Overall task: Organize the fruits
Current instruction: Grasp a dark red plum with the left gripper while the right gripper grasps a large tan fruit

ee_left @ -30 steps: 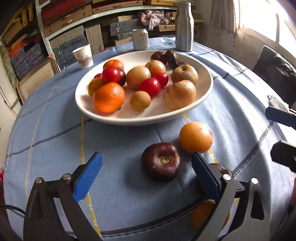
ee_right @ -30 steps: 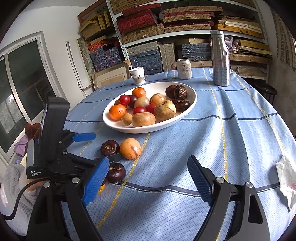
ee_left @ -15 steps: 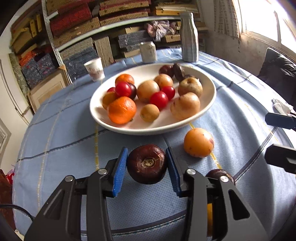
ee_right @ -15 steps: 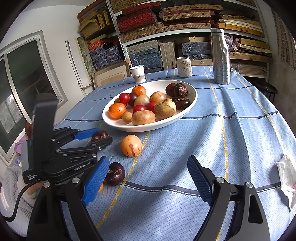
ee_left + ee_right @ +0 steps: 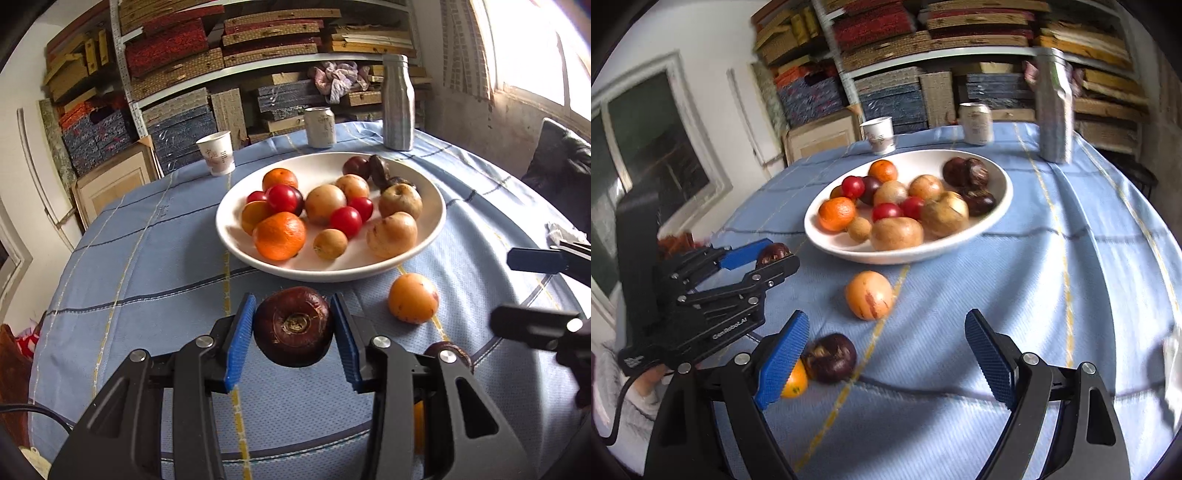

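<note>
dark purple fruit (image 5: pixel 293 326), clamped between the pads of the left gripper (image 5: pixel 294 332), should be lowered gently into the white bowl (image 5: pixel 236 242) at a bare near spot, while the right gripper (image 5: pixel 886 363) is held wide open and empty.

Gripper hardware, both units: black frames, blue pads.
Left gripper (image 5: pixel 294 341): black linkage arms with silver screw heads, ribbed blue pads (image 5: pixel 239 343), white "GenRobot.AI" lettering on its side, black cable at the rear. Right gripper (image 5: pixel 886 363): same black arms, silver screws, textured blue fingertips (image 5: pixel 990 363).
</note>
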`<state>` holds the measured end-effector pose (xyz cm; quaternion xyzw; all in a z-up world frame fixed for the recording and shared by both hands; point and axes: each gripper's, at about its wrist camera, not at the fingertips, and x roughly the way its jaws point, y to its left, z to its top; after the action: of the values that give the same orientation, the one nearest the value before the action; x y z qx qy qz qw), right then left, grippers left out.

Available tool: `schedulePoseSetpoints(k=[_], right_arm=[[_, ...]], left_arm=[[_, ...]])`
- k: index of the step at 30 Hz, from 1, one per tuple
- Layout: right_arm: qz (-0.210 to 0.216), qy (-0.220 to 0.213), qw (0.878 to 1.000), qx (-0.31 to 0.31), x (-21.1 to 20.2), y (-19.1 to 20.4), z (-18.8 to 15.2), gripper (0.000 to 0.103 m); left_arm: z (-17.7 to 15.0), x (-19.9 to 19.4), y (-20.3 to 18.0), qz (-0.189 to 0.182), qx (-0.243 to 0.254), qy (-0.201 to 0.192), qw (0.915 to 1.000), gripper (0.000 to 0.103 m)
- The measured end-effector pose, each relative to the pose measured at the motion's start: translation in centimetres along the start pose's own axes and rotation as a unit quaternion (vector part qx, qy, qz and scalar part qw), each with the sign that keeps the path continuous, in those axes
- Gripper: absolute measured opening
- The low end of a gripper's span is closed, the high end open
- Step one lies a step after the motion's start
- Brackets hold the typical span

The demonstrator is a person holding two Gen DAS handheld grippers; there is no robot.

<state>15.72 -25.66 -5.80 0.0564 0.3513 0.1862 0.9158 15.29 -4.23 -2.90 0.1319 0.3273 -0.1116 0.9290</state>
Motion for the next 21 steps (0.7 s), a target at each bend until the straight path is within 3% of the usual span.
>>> schedulePoseSetpoints(k=[4, 10, 12, 14, 21], right_arm=[[-0.002, 0.026, 0.999, -0.043, 2.5, 2.2, 0.8, 0.08], [-0.006, 0.048, 0.998, -0.045, 4.7, 3.0, 1.4, 0.07], [-0.001, 0.057, 0.998, -0.036, 5.5, 2.6, 1.6, 0.051], [0.002, 0.072, 0.997, -0.029, 6.2, 2.3, 1.6, 0.039], [0.017, 0.059, 0.998, -0.015, 4.7, 1.3, 0.9, 0.039]], left_arm=[[0.0, 0.1, 1.5, 0.001, -0.022, 0.002, 0.9998, 0.041], [0.0, 0.7, 1.9, -0.005, -0.028, 0.011, 0.9995, 0.041], [0.0, 0.8, 1.8, -0.006, -0.028, 0.013, 0.9995, 0.041], [0.0, 0.9, 1.9, -0.006, -0.03, 0.014, 0.9994, 0.041], [0.1, 0.3, 2.4, -0.01, -0.042, 0.006, 0.999, 0.041]])
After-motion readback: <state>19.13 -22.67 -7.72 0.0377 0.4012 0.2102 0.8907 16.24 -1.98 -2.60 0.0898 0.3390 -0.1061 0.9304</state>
